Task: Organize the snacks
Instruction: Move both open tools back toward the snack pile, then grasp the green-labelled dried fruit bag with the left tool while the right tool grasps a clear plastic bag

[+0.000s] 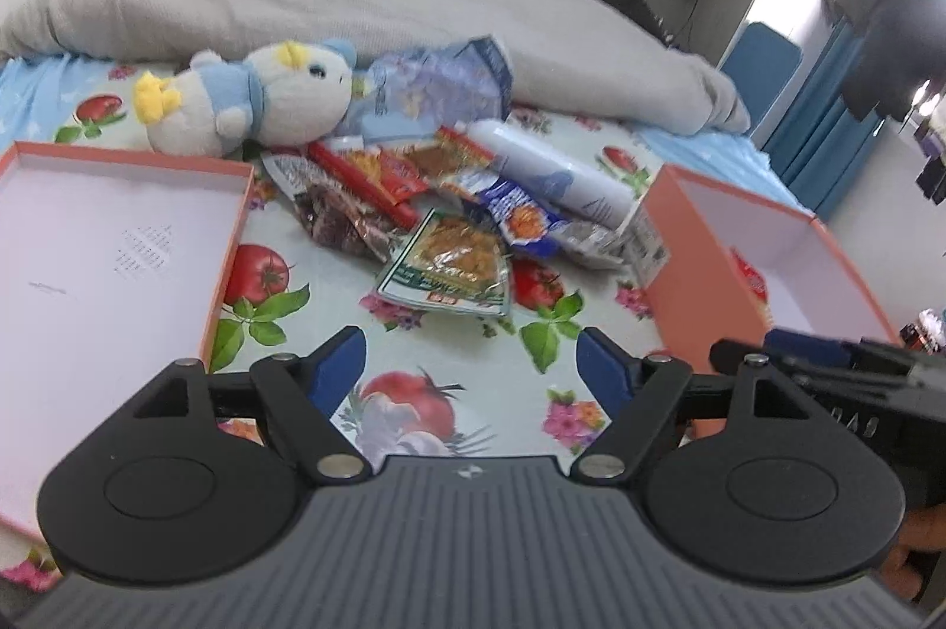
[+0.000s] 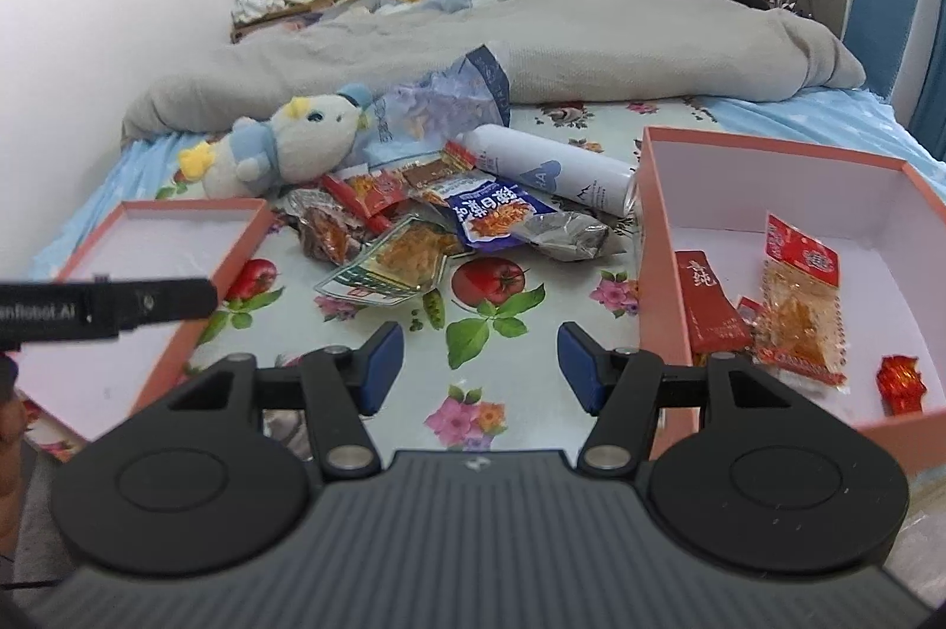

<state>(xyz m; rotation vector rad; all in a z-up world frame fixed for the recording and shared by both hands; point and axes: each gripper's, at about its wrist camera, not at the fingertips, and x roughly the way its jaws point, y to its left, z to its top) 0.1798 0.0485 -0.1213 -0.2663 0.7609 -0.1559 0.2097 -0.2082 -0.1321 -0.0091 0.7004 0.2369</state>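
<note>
Both jaws spread and empty: left gripper [image 1: 471, 369], right gripper [image 2: 480, 366]. Beyond, snack pile [image 2: 414, 221]; green packet [image 1: 452, 262] nearest, long axis running near-left to far-right.

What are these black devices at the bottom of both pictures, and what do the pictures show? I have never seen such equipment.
They are two hand-held grippers; a person carries one in each hand. Each picture comes from a camera on one gripper, looking forward along its fingers. The left gripper and right gripper are both open and hold nothing. Below them is a bed with a flowered sheet. On it lie a pile of snack packets, a plush toy and a white spray can. An orange box on the right holds a few snacks; the shallow orange lid on the left holds none.
</note>
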